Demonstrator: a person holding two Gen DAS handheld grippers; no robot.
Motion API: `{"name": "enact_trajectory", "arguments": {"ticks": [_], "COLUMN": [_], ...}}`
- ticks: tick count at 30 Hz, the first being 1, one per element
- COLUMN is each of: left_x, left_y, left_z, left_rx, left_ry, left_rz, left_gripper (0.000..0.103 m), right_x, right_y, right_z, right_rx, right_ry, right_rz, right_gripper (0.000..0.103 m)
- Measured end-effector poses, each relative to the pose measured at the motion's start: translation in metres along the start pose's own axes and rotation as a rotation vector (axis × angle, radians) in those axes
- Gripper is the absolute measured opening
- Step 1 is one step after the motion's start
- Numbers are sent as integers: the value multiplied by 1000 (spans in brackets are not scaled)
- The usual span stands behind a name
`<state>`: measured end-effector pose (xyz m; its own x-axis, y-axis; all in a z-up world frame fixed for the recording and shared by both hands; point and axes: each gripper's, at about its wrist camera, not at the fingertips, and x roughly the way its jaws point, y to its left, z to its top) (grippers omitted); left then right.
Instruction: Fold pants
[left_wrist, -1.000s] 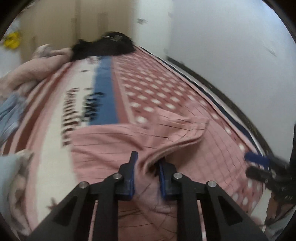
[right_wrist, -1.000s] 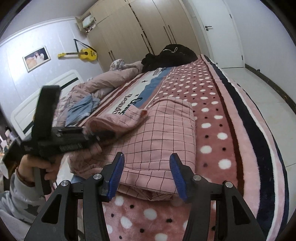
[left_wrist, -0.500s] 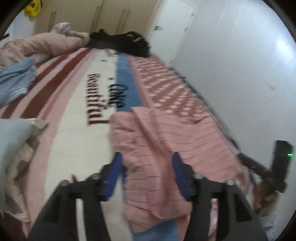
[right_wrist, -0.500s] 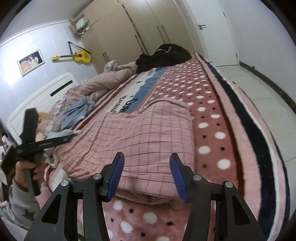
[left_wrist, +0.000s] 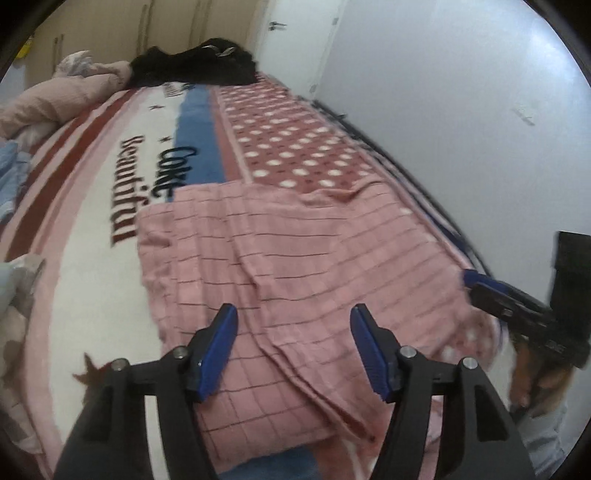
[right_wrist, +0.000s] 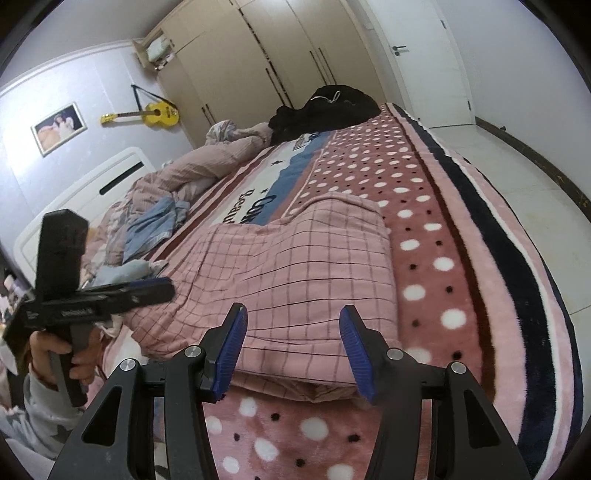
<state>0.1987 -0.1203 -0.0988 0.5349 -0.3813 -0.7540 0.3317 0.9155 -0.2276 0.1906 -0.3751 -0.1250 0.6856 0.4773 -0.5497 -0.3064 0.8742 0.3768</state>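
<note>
The pink checked pants lie folded flat on the bed blanket, also in the right wrist view. My left gripper is open and empty, just above the pants' near edge; it also shows from the side in the right wrist view. My right gripper is open and empty, hovering over the folded near edge of the pants; it also appears at the right in the left wrist view.
A black clothes pile sits at the bed's far end. A pink duvet and blue garment lie on the left side. A pale garment lies at the left. Wall and floor run along the right.
My left gripper opened and let go of the pants fold it was holding, and the fold dropped flat. It then drew back over the near edge. The right gripper stayed open.
</note>
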Motion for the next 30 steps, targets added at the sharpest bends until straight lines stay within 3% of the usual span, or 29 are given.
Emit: {"name": "enact_trajectory", "arguments": {"ticks": [2,5,8,10,19,25,30], "left_x": [0,4,11,17,-14,-22,-17], "left_y": [3,-1,-5,-7,13,39,47], "left_z": [-2,-4,-5,-4,-2,-6,-14], "left_rx": [-19,-4,-4,-4,1,-38,-58], "left_ry": [6,29,51,56,-43,-38,-9], "left_rz": [-27,-29,-50,-68,18,33,22], "left_gripper": [60,47,30,6,3,4,7], "right_x": [1,1,3,3,-7,-9,13], "right_y": [1,1,-2,-5,-10,-12,-21], "right_z": [-1,-2,-2,-3,0,6,3], "right_rx": [-1,-2,12,28,32,33,51], "right_ry": [2,4,4,1,-13,-23,55], "right_rz": [6,14,19,28,20,4,-99], "right_gripper": [48,48,48,48,48,48,56]}}
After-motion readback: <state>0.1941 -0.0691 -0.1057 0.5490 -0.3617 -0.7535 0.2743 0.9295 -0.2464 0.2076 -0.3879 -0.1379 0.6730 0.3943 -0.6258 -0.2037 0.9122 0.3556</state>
